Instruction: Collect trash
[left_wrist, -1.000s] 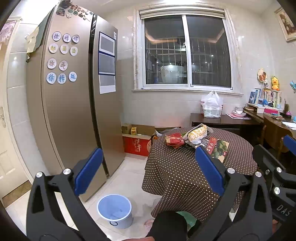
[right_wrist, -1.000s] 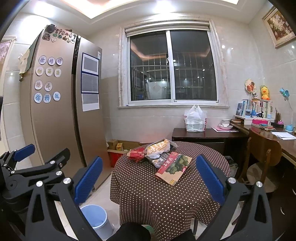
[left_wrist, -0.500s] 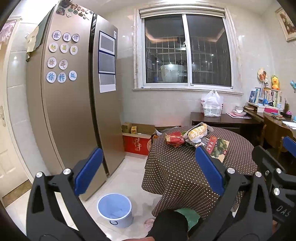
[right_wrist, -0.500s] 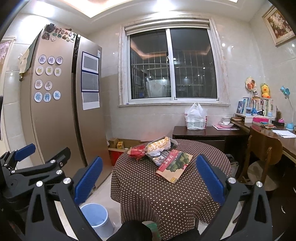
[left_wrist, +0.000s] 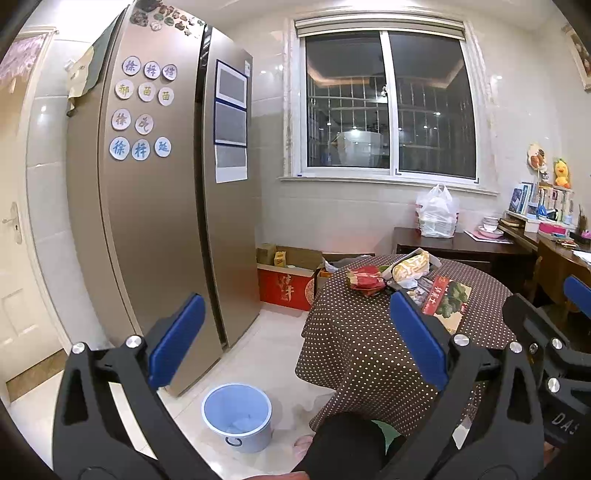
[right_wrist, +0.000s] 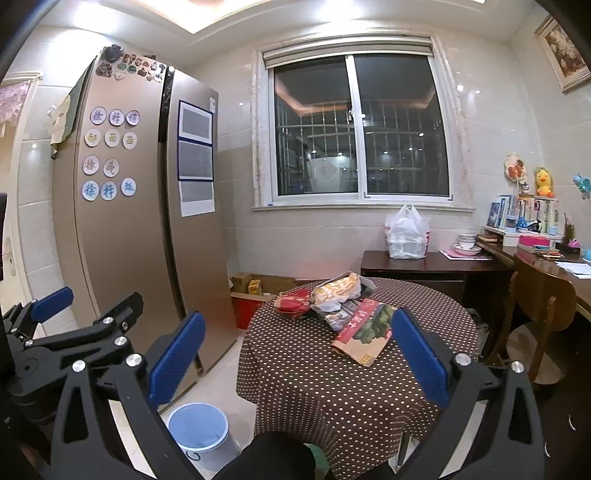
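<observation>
I hold both grippers — left gripper (left_wrist: 295, 339), right gripper (right_wrist: 297, 354) — spread wide, empty, facing crumpled wrappers (right_wrist: 332, 295) on the brown polka-dot round table (right_wrist: 332, 387).

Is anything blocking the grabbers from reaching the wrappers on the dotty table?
Nothing visible does. Both the left gripper and right gripper are open, with only bare tablecloth between them and the wrappers on the table.

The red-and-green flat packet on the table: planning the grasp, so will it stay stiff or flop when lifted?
The flat packet lies creased over other wrappers, so probably thin card: light, likely bending if lifted by one edge. On the tablecloth it may slide when pushed.
</observation>
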